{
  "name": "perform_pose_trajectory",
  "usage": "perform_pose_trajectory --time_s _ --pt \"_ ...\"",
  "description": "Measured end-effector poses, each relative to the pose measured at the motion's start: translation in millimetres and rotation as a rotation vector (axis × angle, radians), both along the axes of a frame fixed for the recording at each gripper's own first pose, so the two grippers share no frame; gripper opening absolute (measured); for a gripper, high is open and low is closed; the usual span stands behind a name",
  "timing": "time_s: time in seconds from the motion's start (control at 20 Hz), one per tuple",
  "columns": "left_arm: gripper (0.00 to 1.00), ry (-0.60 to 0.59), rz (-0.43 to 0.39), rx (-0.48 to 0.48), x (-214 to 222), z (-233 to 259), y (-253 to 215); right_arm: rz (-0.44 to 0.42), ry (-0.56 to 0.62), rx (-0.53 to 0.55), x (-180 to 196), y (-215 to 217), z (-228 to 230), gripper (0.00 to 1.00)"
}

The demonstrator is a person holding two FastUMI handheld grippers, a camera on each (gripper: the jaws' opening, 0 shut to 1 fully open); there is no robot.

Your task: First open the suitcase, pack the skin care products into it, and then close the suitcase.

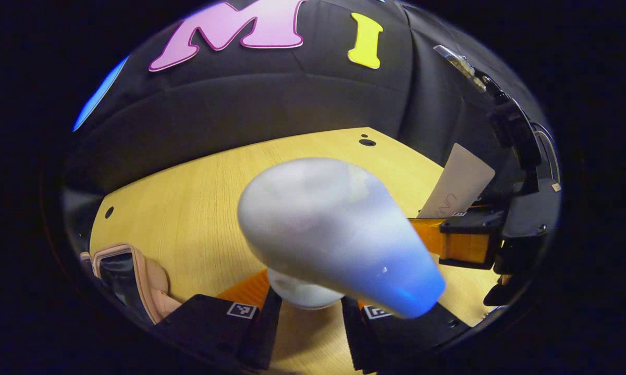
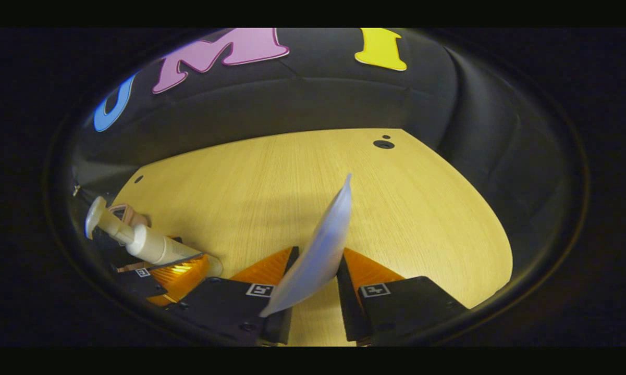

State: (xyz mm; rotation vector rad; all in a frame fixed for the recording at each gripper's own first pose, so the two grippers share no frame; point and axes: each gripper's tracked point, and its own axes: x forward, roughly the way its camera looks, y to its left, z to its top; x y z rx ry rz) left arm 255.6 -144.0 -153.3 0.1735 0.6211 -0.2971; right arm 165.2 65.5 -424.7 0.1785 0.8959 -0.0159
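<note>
My left gripper (image 1: 305, 307) is shut on a white pump bottle (image 1: 333, 229), which looms large and blurred right in front of the camera. In the right gripper view the same bottle (image 2: 146, 245) lies tilted in the left gripper (image 2: 180, 268), with its pump head up and to the left. My right gripper (image 2: 318, 260) is shut on a flat white tube (image 2: 326, 234), seen edge-on and pointing up. In the left gripper view, that tube (image 1: 461, 185) sticks up from the right gripper (image 1: 448, 224) at the right. A pink suitcase (image 1: 146, 276) with a dark inside shows at the lower left.
Both grippers hover over a light wooden table (image 2: 422, 208) with small dark holes (image 2: 383, 144) near its far edge. The black cloth wall rises behind it. A bit of the pink suitcase (image 2: 127, 212) peeks out behind the pump bottle.
</note>
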Motion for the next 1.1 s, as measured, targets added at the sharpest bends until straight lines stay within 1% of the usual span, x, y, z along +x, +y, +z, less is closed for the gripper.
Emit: perform_pose_trajectory --time_s 0.05,0.1,0.15,0.2,0.25,0.3,0.35,0.4,0.45,0.5,0.55,0.6,0.65,0.7,0.75,0.85,0.9,0.95,1.0,1.05,1.1 --pt "0.61 0.015 0.010 -0.001 -1 0 1 0.003 0.004 0.008 0 1 1 0.32" --pt "0.60 0.023 0.025 -0.003 -3 0 5 0.009 0.006 0.014 -1 1 2 0.39" --pt "0.59 0.029 0.036 -0.009 -6 1 8 0.009 0.016 0.019 -4 0 2 0.34" --pt "0.59 0.036 0.043 -0.014 -8 4 11 0.013 0.026 0.026 -6 1 2 0.24" --pt "0.55 0.039 0.044 -0.015 -12 9 14 0.015 0.035 0.027 -9 2 3 0.24" --pt "0.59 0.039 0.038 -0.016 -17 16 18 0.020 0.036 0.030 -14 2 8 0.25" --pt "0.59 0.028 0.026 -0.023 -23 27 22 0.025 0.022 0.036 -17 3 16 0.25" --pt "0.59 0.014 0.023 -0.029 -29 40 29 0.027 0.003 0.041 -18 4 24 0.33" --pt "0.59 0.004 0.024 -0.032 -34 52 37 0.032 -0.007 0.044 -20 4 32 0.25" --pt "0.59 -0.002 0.035 -0.037 -39 64 47 0.037 -0.016 0.049 -23 4 40 0.33" --pt "0.59 -0.013 0.048 -0.052 -44 77 55 0.036 -0.029 0.055 -25 3 49 0.33" --pt "0.56 -0.020 0.056 -0.070 -51 90 64 0.036 -0.040 0.058 -27 2 57 0.33" --pt "0.59 -0.030 0.067 -0.083 -58 102 74 0.036 -0.053 0.060 -27 1 65 0.33" --pt "0.56 -0.039 0.078 -0.089 -63 112 87 0.039 -0.070 0.063 -28 2 74 0.42" --pt "0.59 -0.043 0.088 -0.088 -69 122 100 0.047 -0.086 0.070 -29 4 83 0.42" --pt "0.59 -0.022 0.115 -0.092 -83 137 128 0.063 -0.125 0.089 -31 11 103 0.42" --pt "0.56 0.004 0.124 -0.099 -93 142 142 0.072 -0.140 0.092 -33 14 110 0.42" --pt "0.56 0.035 0.135 -0.105 -102 146 157 0.080 -0.153 0.093 -36 17 116 0.41" --pt "0.56 0.076 0.141 -0.105 -110 146 171 0.088 -0.166 0.097 -39 22 124 0.37" --pt "0.59 0.134 0.147 -0.094 -120 142 186 0.095 -0.176 0.103 -41 26 129 0.33" --pt "0.56 0.192 0.164 -0.076 -126 133 205 0.102 -0.184 0.112 -44 32 133 0.28"
